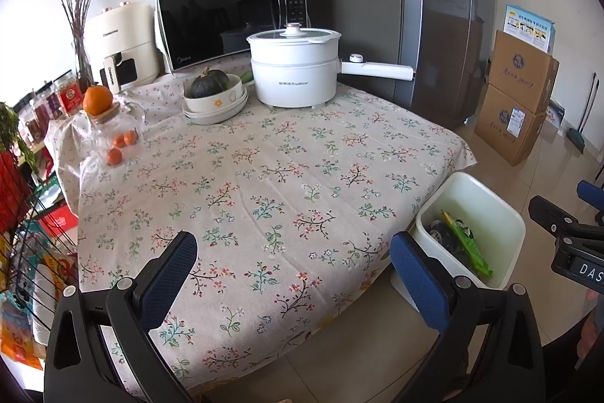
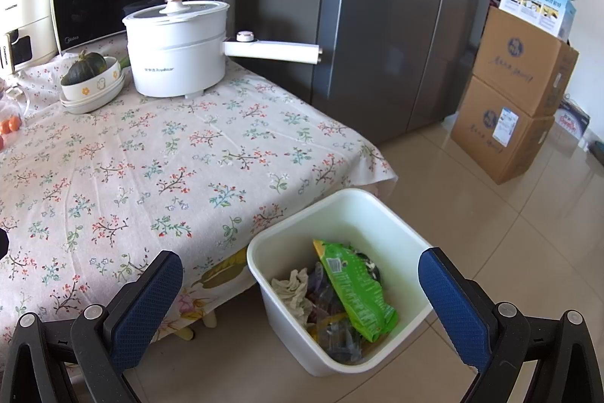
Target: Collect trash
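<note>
Both grippers stand with jaws spread wide and nothing between the blue pads. Left gripper (image 1: 293,270) hangs over the near part of the bench (image 1: 264,184); right gripper (image 2: 301,284) hangs above the bin (image 2: 381,210), which sits on the tiled floor (image 2: 490,214) just beside the bench corner.

Surface: the bench carries a floral cloth (image 2: 151,157). At its far side stand a white electric pot (image 1: 296,70) with lid and long side handle, a stack of shallow bowls (image 1: 215,101) holding a dark green squash (image 1: 207,84), a microwave (image 1: 230,21) with a matching floral cover on top, and a cream air fryer (image 1: 120,44). At the far left corner a glass jar (image 1: 113,135) holds small oranges, with one larger orange (image 1: 97,99) resting on its lid.

Room: a tall grey refrigerator (image 2: 396,25) stands behind the bench corner. Two cardboard boxes (image 2: 517,93) are stacked on the floor near it, with a smaller blue-printed box (image 2: 540,2) on top.

Trash location: a green snack wrapper (image 2: 355,286), a crumpled tissue (image 2: 292,289) and several darker wrappers (individual items cannot be told apart) lie inside the bin. In the right wrist view the bin lies between the two fingers, the green wrapper nearer the right-hand finger (image 2: 453,304). In the left wrist view the bin lies beyond the right-hand finger, off the bench edge.
</note>
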The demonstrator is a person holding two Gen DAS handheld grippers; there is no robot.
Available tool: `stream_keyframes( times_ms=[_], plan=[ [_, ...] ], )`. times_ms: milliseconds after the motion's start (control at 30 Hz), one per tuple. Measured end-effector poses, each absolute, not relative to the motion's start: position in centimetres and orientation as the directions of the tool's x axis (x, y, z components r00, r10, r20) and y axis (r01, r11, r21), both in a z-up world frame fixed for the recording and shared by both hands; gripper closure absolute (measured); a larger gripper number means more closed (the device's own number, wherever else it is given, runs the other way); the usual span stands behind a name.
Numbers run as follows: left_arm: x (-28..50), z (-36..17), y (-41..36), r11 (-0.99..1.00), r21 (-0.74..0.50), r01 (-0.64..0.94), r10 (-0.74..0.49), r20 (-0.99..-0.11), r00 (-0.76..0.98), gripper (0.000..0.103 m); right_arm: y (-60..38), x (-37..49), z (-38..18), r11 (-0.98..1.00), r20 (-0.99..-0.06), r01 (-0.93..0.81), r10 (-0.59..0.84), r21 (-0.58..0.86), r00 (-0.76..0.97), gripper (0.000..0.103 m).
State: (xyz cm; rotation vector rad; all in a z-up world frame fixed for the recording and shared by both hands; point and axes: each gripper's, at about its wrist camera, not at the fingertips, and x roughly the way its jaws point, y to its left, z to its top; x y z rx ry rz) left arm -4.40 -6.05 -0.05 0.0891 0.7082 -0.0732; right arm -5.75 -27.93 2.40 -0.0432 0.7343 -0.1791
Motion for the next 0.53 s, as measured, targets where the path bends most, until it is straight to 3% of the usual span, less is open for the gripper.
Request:
stream_keyframes(
  times_ms=[533],
  plan=[
    [-3.1, -0.6, -4.6, 0.994, -0.013, 0.109, -0.086, -0.709, 0.700, 0.000, -27.7, -5.7, 2.7, 0.987, -0.657, 0.124, -0.163, -0.105, 0.736, 0.000]
  ],
)
